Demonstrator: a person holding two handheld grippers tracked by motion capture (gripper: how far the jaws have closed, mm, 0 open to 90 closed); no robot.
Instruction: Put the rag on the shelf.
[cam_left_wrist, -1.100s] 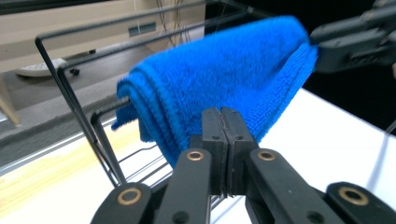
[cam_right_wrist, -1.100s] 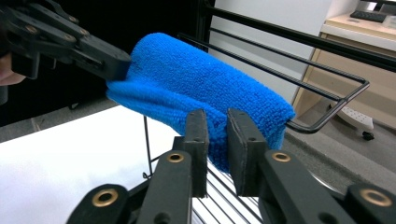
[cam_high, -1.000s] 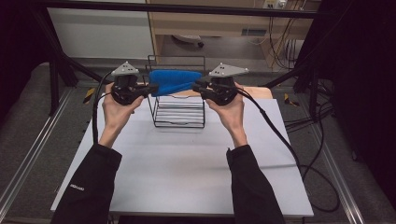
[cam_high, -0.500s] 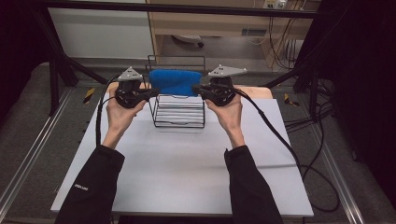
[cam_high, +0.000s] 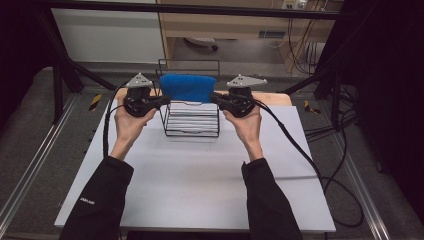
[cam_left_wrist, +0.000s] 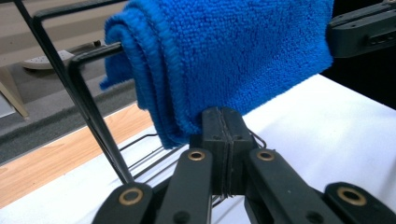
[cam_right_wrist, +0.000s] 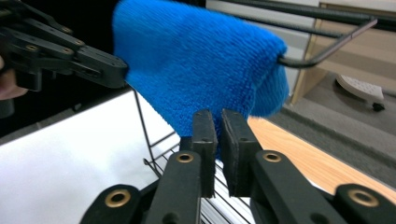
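In the high view, a black wire rack (cam_high: 191, 116) is seen standing upright at the upper centre of the frame, on the far part of a white table (cam_high: 200, 185). A folded blue microfibre cloth (cam_high: 187, 87) is draped over the rack's upper rails, its long axis running left to right across the frame. The left gripper (cam_high: 164, 101) is held at the cloth's left end and the right gripper (cam_high: 214, 98) at its right end, each gripped by a hand in a black sleeve. A strip of wooden board (cam_high: 272, 98) is seen behind the table, with grey floor and a pale cabinet in the upper part of the frame.

In the left gripper view, the left gripper's (cam_left_wrist: 223, 140) jaws are pressed together at lower centre, clamped on the lower edge of the blue cloth (cam_left_wrist: 233, 60), whose folded layers are seen at its left edge. A black rack rail (cam_left_wrist: 88, 60) is passed into the fold at the upper left. The right gripper is seen at the upper right edge, and the white table (cam_left_wrist: 336, 135) at the right.

In the right gripper view, the right gripper's (cam_right_wrist: 218, 140) jaws are slightly parted, with the lower corner of the cloth (cam_right_wrist: 201, 60) seen between them. A rack rail (cam_right_wrist: 327, 51) is seen emerging from the cloth at the upper right. The left gripper (cam_right_wrist: 122, 71) is seen touching the cloth at the upper left.
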